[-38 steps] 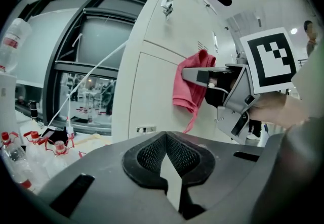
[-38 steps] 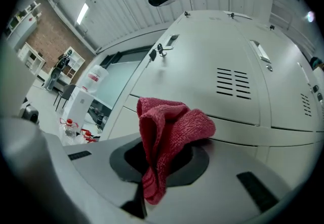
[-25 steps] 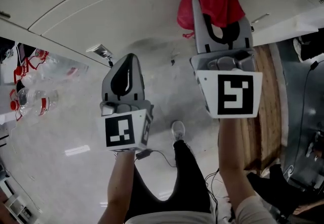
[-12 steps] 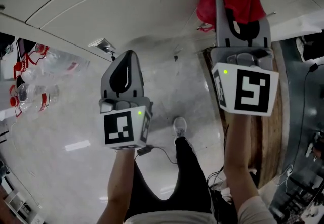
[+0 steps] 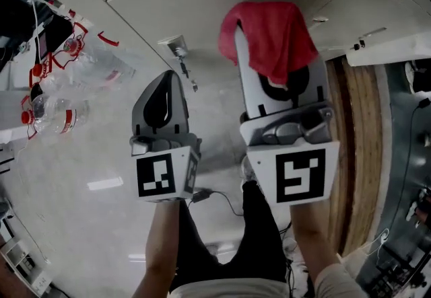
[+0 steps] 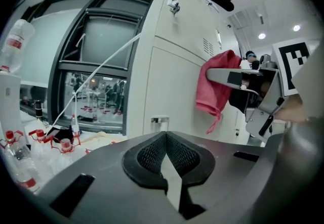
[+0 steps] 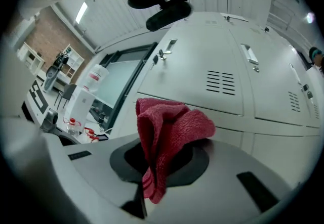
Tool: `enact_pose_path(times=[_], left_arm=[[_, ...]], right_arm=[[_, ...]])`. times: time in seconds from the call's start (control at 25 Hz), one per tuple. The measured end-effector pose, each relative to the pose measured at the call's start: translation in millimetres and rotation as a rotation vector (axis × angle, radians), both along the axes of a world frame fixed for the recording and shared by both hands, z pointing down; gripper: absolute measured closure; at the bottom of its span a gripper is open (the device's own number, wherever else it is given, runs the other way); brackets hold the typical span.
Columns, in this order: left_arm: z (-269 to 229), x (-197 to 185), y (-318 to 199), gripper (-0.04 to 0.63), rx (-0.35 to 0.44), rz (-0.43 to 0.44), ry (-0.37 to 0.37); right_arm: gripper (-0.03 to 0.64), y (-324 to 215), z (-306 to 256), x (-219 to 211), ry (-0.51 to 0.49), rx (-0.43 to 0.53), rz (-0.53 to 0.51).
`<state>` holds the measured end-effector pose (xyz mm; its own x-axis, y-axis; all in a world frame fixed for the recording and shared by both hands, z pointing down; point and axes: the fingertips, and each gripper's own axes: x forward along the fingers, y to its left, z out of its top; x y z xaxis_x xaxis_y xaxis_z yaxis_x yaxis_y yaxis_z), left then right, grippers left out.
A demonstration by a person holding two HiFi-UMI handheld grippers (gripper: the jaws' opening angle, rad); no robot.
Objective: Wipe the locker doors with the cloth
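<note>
The right tool (image 5: 271,81) is clenched on the red cloth (image 5: 269,33). In the right gripper view the cloth (image 7: 163,129) is pinched between the dark pads, with a bunched fold rising above them and a narrow tail hanging below. It is held up in front of the pale locker doors (image 5: 195,4). The left gripper view shows it (image 6: 217,84) close to a door face, though whether it touches the door cannot be told.

The left tool (image 5: 166,88) is closed on nothing. Its ribbed pads (image 6: 152,154) meet at the tips, and only a small gap shows lower down between them. It is held lower than the right tool and to its left, well apart from the cloth.

A small metal latch (image 5: 176,44) juts from the door edge just above the left tool; the left gripper view shows it (image 6: 159,119) too. The door ahead of the right tool has a block of vent slots (image 7: 220,82).

Clear water bottles (image 5: 50,130) with red caps and labels are clustered at the far left (some upright, some tipped). Below the tools is a pale glossy floor (image 5: 94,189) with a thin cable (image 5: 214,197) lying on it. A strip of wooden planks (image 5: 363,155) runs along the right.
</note>
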<state>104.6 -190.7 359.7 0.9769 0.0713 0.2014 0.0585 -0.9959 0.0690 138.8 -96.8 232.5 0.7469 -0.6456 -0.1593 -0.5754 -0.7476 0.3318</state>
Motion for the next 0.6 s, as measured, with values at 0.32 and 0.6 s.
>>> enact_pose_path(times=[0.32,0.6], left_arm=[[6.9,-23.7,-45.7,0.578,0.025,-0.053,-0.002],[13.3,-25.4,-60.9,0.578,0.030,-0.076,-0.008]], right_arm=[[0.586,-95.6,29.4,-16.7,-0.016,-0.043,-0.153],[0.586,-120.0,42.4,-9.8,0.008,-0.127,-0.166]])
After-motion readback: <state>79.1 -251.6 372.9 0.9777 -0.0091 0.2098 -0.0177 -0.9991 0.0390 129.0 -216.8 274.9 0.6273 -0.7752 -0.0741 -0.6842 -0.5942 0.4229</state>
